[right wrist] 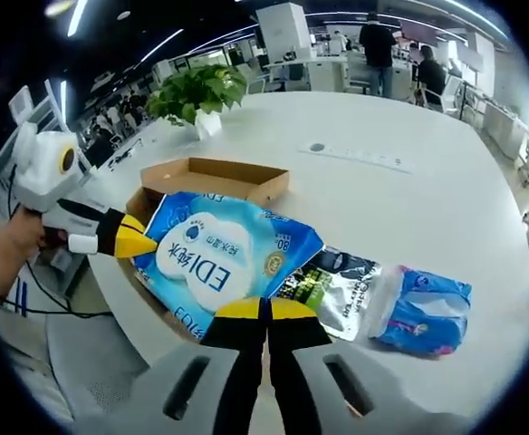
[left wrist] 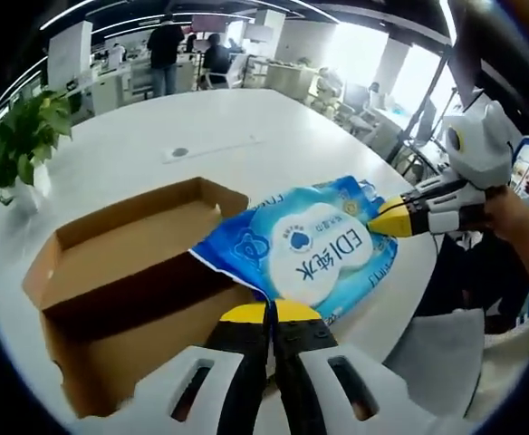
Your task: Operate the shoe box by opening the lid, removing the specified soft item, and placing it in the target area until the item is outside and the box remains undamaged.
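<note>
A blue and white soft pack of wipes (left wrist: 310, 245) hangs over the open brown cardboard shoe box (left wrist: 110, 263), stretched between both grippers. In the left gripper view my left gripper (left wrist: 269, 313) is shut on the pack's near edge. The right gripper (left wrist: 391, 217) comes in from the right, pinching the far corner. In the right gripper view my right gripper (right wrist: 264, 308) is shut on the pack (right wrist: 215, 258). The left gripper (right wrist: 130, 238) grips its left edge, and the box (right wrist: 215, 177) lies behind and below.
The box rests near the edge of a large white round table (right wrist: 409, 208). A dark-green packet (right wrist: 332, 281) and a blue-white pack (right wrist: 423, 313) lie right of the box. A potted plant (right wrist: 197, 91) stands beyond it. A flat white strip (right wrist: 355, 156) lies mid-table. People stand far behind.
</note>
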{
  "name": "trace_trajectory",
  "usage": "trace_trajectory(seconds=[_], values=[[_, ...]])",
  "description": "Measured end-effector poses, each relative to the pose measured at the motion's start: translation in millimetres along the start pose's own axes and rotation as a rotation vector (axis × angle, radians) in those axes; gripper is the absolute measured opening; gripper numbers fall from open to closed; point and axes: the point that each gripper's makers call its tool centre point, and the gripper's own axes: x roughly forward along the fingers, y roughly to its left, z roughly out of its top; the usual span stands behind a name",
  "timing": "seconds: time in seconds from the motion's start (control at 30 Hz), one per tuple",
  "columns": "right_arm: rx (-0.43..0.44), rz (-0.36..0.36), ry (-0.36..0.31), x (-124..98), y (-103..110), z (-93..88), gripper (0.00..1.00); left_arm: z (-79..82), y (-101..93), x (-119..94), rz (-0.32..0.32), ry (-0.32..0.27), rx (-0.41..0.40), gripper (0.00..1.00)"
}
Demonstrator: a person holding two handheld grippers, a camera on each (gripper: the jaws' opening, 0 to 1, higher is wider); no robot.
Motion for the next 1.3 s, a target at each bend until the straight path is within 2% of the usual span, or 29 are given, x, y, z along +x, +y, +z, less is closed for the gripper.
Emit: trace_trajectory(seconds=[0.3, 0.53, 1.03, 1.3], values=[[0.021, -0.044, 0.009, -9.6, -29.6, -7.8, 0.0, 13.0, -23.1, 22.2, -0.038, 0.002, 0.029, 0.0], [0.038, -0.066, 0.011, -8.7, -51.6, -11.5, 0.0, 19.5, -31.7, 39.7, -0.068, 0.003, 0.011, 0.0], [0.028, -0.077, 0.055, 14.3, -81.0, -22.5, 0.0, 17.5, -28.7, 84.4, -0.08, 0.064, 0.048, 0.0], [-0.005, -0.087, 0.093, 29.7, -92.8, -26.7, 0.0, 16.8, -27.5, 100.4, -0.064, 0.112, 0.152, 0.0]])
